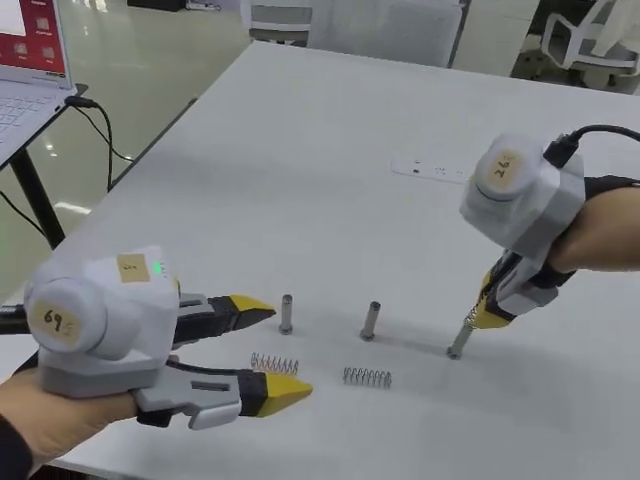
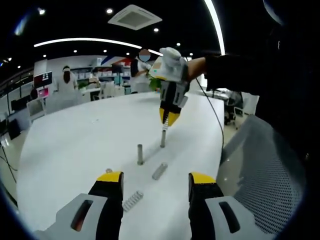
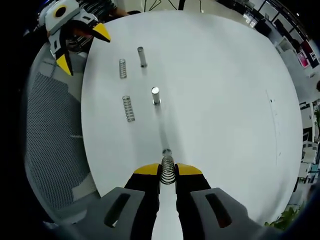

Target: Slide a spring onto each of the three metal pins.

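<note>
Three short metal pins stand in a row on the white table: left pin, middle pin, right pin. My right gripper is shut on a spring and holds it tilted down, its lower end meeting the top of the right pin. Two loose springs lie flat in front of the row, one by the left pin and one by the middle pin. My left gripper hovers open near the left pin with nothing between its yellow-tipped fingers.
The white table stretches far behind the pins, with a flat white power strip lying on it. A laptop on a stand sits off the table at upper left. Office chairs stand beyond the far edge.
</note>
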Demonstrator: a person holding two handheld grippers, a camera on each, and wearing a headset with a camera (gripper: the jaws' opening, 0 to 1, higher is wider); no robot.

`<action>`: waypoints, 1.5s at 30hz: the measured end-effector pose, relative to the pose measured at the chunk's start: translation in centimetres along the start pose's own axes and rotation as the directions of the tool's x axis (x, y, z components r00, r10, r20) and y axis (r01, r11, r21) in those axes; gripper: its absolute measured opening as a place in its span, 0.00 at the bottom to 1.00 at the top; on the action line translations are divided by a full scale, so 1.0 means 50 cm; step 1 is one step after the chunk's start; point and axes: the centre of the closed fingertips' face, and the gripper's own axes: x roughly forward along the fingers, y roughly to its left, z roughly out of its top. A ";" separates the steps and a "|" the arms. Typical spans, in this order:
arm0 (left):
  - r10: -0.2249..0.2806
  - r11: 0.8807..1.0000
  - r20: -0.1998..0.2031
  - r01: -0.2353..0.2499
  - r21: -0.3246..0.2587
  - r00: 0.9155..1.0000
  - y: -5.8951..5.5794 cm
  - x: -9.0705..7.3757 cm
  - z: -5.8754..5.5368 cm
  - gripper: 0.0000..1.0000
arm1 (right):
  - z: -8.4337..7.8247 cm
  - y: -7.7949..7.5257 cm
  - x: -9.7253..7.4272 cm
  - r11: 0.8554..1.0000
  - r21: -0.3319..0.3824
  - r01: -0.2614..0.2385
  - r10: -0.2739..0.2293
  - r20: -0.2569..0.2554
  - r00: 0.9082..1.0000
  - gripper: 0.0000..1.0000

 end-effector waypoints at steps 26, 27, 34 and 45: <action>0.002 1.000 -0.016 -0.003 -0.007 1.000 0.004 0.004 -0.012 0.46 | -0.016 -0.006 0.103 1.000 0.006 -0.028 0.028 -0.070 0.997 0.08; 0.002 1.000 -0.018 -0.002 -0.006 1.000 0.004 0.004 -0.012 0.46 | -0.016 -0.007 0.106 1.000 0.007 -0.027 0.027 -0.071 0.997 0.08; 0.001 1.000 -0.021 -0.002 -0.004 1.000 0.003 0.005 -0.014 0.46 | -0.020 -0.010 0.122 1.000 0.000 -0.024 0.024 -0.071 0.997 0.09; -0.004 1.000 -0.028 0.004 -0.002 1.000 0.001 0.006 -0.018 0.46 | -0.012 -0.007 0.096 1.000 -0.022 -0.004 0.004 -0.035 0.999 0.15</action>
